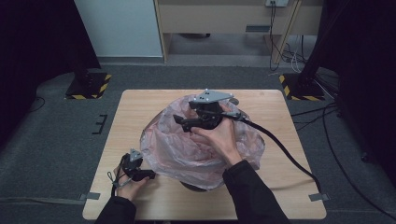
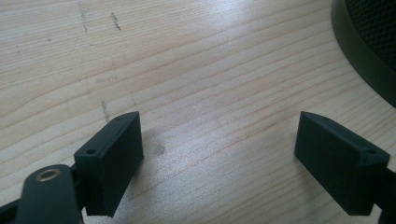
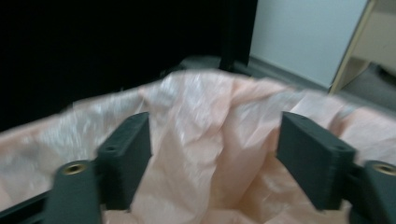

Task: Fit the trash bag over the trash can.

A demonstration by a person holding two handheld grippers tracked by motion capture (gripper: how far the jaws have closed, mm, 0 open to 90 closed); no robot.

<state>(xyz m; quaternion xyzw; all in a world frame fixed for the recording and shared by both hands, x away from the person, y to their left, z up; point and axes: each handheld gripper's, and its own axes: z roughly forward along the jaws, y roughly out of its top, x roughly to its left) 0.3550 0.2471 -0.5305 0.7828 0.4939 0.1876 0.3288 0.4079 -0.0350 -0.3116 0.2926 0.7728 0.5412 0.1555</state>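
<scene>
Near the counter's [image 1: 140,105] front-left corner the left gripper [image 1: 148,175] rests low on the wood, held in the person's left hand [image 1: 130,187]. Its 2 fingers [image 2: 114,154] stand wide apart with bare wood between them, clamped on nothing. In the left gripper view a curved dark rim of the bin [image 2: 359,56] shows at the upper right, just beside the fingers but apart from them.

In the middle of the counter stands that bin [image 1: 198,187], lined with a thin pink plastic bag [image 1: 187,149]. The bag billows out over the rim and hides nearly all of the bin; just a dark sliver shows under the bag's front edge. The bag's mouth is open upward, and its crumpled film spreads toward the counter's front edge.

Over the far side of the bag the right gripper [image 1: 180,122] is held in the person's right hand [image 1: 223,137], pointing toward the counter's left side. Its fingers [image 3: 128,154] are apart, with a fold of the pink bag [image 3: 205,154] rising between them; the pads do not press on the film, as far as the blurred right gripper view shows. A black cable [image 1: 285,154] trails from this gripper across the counter's right side toward the front-right corner.
</scene>
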